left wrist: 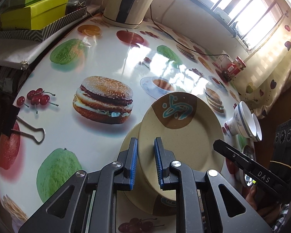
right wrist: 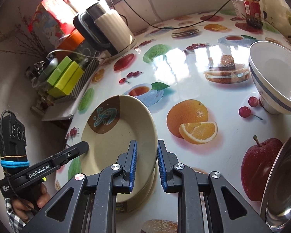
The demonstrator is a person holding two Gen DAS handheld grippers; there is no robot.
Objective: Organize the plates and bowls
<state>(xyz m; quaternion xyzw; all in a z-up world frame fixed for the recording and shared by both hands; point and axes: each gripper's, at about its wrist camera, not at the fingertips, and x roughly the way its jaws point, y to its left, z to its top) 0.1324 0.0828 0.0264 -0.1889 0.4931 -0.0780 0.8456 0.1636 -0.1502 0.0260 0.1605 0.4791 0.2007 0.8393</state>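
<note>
Cream-coloured melamine, by the look of it: the top plate (left wrist: 182,136) is being carried tilted, one rim in each gripper, just above a second plate (left wrist: 130,136) of the same pattern lying on the desk (left wrist: 99,62). The left gripper (left wrist: 146,165) is pinching the plate's rim between its blue pads, jaws nearly together, and the right gripper (right wrist: 146,165) is doing the same on the opposite edge. Sharing the load this way is likely keeping the shallow plate from pivoting out of a single narrow pinch.

Judging by how closely the carried plate is hanging over its twin, the two are probably being stacked; whether they are already touching at the near edge is hard to tell.

To the right, two white bowls (right wrist: 275,79) are sitting nested, tilted on the desk, so bowls seem to be grouped apart from plates. A steel bowl (right wrist: 281,184) is showing at the right edge. The kettle (right wrist: 110,31) and its cord are well clear at the back.
</note>
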